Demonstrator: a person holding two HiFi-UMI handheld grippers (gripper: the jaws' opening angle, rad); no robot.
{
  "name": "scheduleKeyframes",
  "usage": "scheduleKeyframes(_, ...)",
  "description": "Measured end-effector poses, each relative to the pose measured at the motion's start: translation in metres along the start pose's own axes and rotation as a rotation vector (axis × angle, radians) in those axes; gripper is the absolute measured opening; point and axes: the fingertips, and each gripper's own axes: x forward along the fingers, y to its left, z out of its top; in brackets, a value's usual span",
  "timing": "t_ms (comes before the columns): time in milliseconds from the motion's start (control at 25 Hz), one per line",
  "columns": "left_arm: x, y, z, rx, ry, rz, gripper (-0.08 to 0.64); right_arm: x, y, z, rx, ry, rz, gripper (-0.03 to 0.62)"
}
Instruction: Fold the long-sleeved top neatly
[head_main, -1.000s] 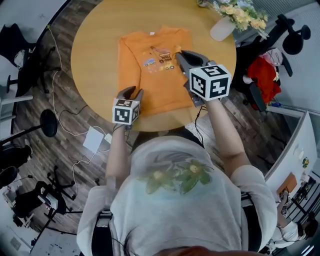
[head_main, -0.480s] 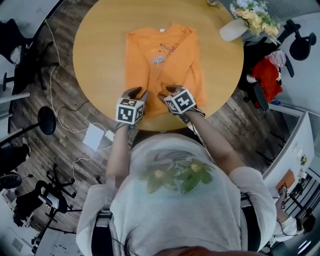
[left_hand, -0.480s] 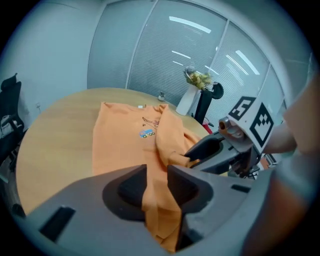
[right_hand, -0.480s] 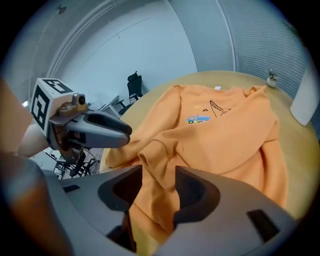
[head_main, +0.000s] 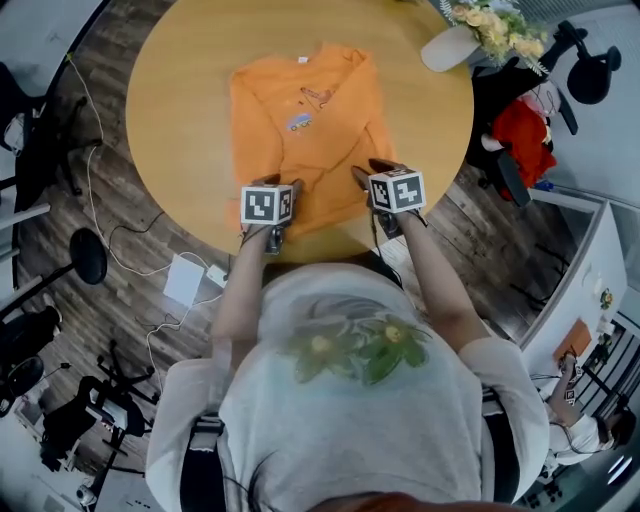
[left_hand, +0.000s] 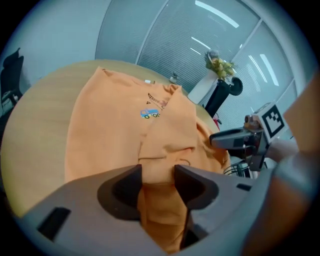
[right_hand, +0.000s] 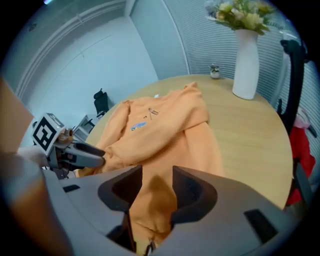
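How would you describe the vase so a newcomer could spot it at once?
Start at the round wooden table. Past the orange top, near the far right edge, stands the vase. It alone is tall and white, holding yellow flowers.

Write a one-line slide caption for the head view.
Left gripper and right gripper at the near hem of the orange top on the table, jaws just opening with fabric between them.

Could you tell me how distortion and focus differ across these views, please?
Head view: sharp, evenly lit, mild bowing of the table. Left gripper view: strong fisheye, dark corners, close foreground soft. Right gripper view: same fisheye; the blinds bow, the orange top is clear.
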Motion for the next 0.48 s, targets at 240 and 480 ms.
scheduleKeyframes(240,-0.009,0.023,0.001,-0.016,-0.012,0.079,0.018,-0.003,-0.067,-0.033,-0.012,0.106,-0.28,0.198)
scheduleKeyframes(480,-0.028,0.057,-0.005,-0.079,-0.042,0.149,0.018,-0.012,-0.086,-0.038,0.046,0.092,-0.297,0.172)
